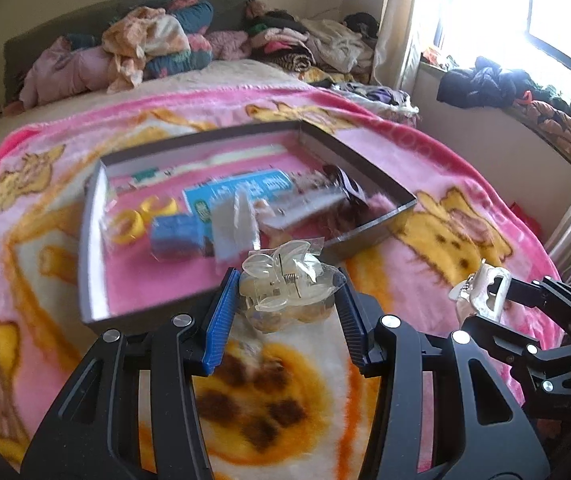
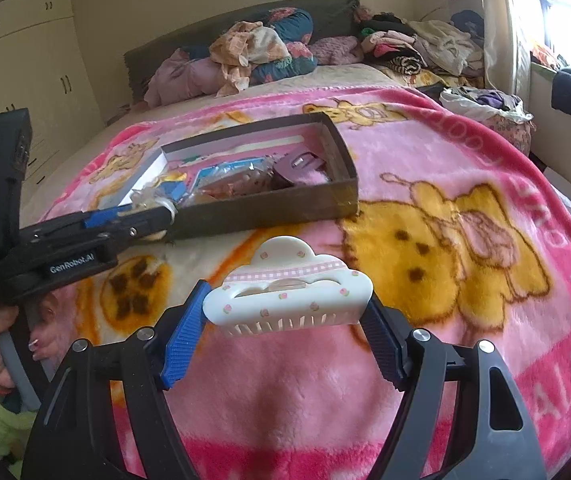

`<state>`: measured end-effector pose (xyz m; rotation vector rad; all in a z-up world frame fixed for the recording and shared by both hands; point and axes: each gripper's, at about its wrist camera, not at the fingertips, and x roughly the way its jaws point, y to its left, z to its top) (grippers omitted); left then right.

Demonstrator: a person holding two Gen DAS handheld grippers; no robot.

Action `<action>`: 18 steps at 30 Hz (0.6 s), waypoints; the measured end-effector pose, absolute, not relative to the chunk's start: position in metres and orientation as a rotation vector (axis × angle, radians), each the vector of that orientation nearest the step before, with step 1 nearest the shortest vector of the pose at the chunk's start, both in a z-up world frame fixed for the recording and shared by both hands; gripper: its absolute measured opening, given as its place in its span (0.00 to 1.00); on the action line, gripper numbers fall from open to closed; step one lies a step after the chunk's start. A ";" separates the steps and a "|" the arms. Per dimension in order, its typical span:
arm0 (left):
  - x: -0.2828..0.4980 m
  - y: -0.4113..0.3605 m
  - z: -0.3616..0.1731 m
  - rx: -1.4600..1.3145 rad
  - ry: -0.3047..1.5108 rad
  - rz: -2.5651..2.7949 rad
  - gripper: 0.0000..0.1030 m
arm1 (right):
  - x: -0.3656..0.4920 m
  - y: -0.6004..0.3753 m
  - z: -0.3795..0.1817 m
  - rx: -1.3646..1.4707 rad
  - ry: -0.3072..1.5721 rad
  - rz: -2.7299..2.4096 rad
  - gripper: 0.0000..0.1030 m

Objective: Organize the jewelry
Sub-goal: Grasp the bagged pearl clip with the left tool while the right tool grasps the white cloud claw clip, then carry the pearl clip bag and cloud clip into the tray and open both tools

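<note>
One pink blanket (image 2: 445,152), cluttered bed (image 2: 285,52).

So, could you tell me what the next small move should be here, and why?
Probably carry the left gripper forward over the box rim and release. It holds the clear hair clip just short of the near wall, while the right gripper holds the white cloud clip farther back.

A pink blanket (image 2: 465,152) printed with yellow bears is covering the bed, and crumpled clothes (image 2: 253,52) are lying in a heap against the dark headboard (image 1: 65,28) at the far end. Cream wardrobe doors (image 2: 25,64) are standing along the left wall, while dark garments (image 1: 485,84) are sitting on the sill under the bright window (image 1: 505,8), beside a pale curtain (image 1: 397,20).
</note>
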<state>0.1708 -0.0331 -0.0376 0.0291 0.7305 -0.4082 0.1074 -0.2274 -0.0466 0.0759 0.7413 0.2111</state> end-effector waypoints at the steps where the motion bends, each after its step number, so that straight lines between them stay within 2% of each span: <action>1: 0.172 -0.030 -0.035 0.026 0.724 -0.402 0.38 | 0.109 -0.226 -0.044 0.073 0.736 0.214 0.69; 18: 0.195 0.011 -0.025 -0.015 0.694 -0.302 0.38 | 0.160 -0.195 -0.011 0.009 0.670 0.270 0.69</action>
